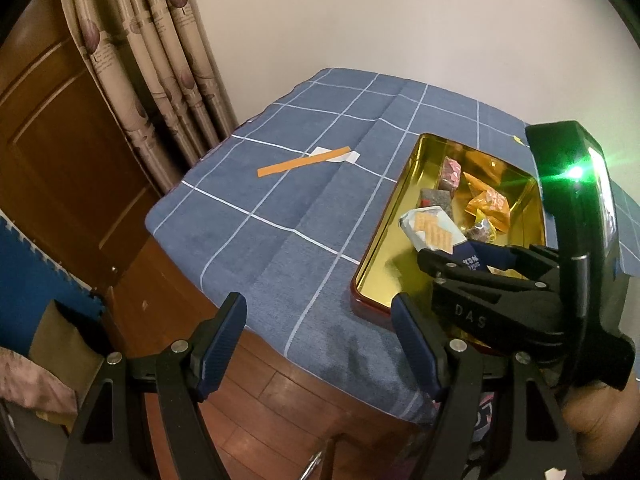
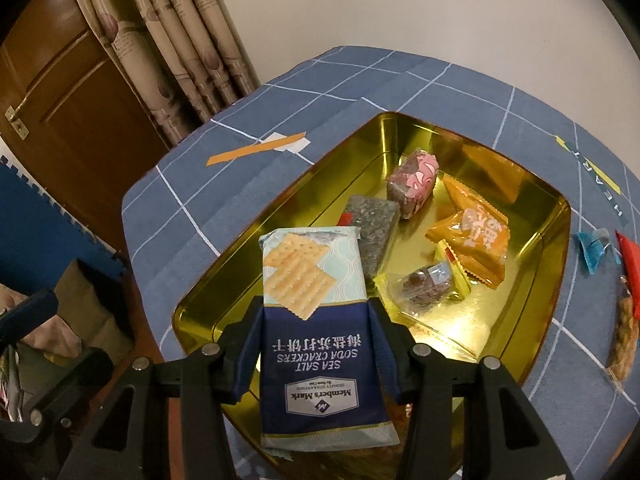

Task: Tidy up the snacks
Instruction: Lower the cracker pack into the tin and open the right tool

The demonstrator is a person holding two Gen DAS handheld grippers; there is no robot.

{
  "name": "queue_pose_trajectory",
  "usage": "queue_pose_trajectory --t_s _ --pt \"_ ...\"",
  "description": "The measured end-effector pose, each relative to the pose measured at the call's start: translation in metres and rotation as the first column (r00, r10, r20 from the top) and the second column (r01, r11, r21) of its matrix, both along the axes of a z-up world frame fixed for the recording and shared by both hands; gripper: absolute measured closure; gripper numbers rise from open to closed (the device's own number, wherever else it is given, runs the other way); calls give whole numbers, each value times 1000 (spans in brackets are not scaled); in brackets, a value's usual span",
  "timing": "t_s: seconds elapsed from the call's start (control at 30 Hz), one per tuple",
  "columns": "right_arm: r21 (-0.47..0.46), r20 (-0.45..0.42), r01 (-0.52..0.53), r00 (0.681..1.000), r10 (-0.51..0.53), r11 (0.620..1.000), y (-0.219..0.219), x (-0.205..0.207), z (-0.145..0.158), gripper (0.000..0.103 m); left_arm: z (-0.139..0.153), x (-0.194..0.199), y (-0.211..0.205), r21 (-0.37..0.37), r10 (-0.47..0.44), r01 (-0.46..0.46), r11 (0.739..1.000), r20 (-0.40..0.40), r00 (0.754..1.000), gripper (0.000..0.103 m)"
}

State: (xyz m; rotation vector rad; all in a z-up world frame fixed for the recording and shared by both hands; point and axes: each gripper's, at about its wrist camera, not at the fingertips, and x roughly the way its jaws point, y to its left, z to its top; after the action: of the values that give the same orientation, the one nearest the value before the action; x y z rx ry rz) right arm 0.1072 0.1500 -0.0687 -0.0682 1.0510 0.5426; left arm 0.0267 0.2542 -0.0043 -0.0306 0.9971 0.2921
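Note:
My right gripper [image 2: 316, 332] is shut on a blue and white soda cracker packet [image 2: 316, 308], held over the near end of a gold tin tray [image 2: 556, 248]. In the tray lie a pink wrapped snack [image 2: 414, 182], a grey sesame bar [image 2: 374, 224], orange packets [image 2: 474, 236] and a clear-wrapped brown snack [image 2: 424, 286]. In the left wrist view the same tray [image 1: 380, 248] sits on the right, with the right gripper [image 1: 464, 258] and the cracker packet [image 1: 432, 230] above it. My left gripper [image 1: 320, 340] stands open over the table's near edge, nothing between its fingers.
A blue checked cloth [image 1: 280, 208] covers the table. An orange paper strip [image 1: 302, 162] lies on it at the far left. To the right of the tray lie a blue candy [image 2: 592, 250], a red packet [image 2: 632, 268] and a clear snack bag [image 2: 622, 340]. A curtain [image 1: 160, 60] and wooden door [image 1: 60, 152] stand behind.

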Motion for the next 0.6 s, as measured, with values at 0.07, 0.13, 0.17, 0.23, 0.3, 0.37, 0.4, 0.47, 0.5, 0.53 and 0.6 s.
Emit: queue_pose_trajectory --t_s 0.07,0.13,0.17,0.23,0.3,0.37,0.4,0.47,0.5,0.53,0.6 --pt "-1 -4 2 1000 -2 1000 1 0 -1 52 0 1 0 -2 1 -1 1000 -2 1000 31" --pt "4 -15 4 1000 -4 1000 1 1 -2 52 0 1 0 0 1 -1 1000 -4 1000 31" --pt "6 -19 5 1000 -5 1000 1 1 -3 52 0 1 0 -1 1 -1 1000 -4 1000 31" --pt "7 -20 8 1000 -8 1000 1 1 -4 52 -1 1 0 -3 2 -2 1000 -6 1000 31" --pt "9 -23 6 1000 -6 1000 1 1 -5 52 -2 1 0 -3 1 -1 1000 -10 1000 31" --pt "9 -25 5 1000 -5 1000 1 1 -6 52 -2 1 0 -5 0 0 1000 -13 1000 31" --pt "10 -25 6 1000 -6 1000 1 1 -5 52 -3 1 0 -5 0 0 1000 -13 1000 31" --pt "16 -29 6 1000 -6 1000 1 1 -6 51 -3 1 0 -3 0 0 1000 -14 1000 31" --pt "18 -31 8 999 -8 1000 0 2 -6 51 -3 1 0 -4 1 -1 1000 -14 1000 31" --pt "19 -34 10 999 -9 1000 0 3 -6 51 -3 1 0 -5 1 -1 1000 -16 1000 31" --pt "22 -38 12 999 -11 1000 -1 4 -7 51 -3 1 1 -7 1 -1 1000 -16 1000 31"
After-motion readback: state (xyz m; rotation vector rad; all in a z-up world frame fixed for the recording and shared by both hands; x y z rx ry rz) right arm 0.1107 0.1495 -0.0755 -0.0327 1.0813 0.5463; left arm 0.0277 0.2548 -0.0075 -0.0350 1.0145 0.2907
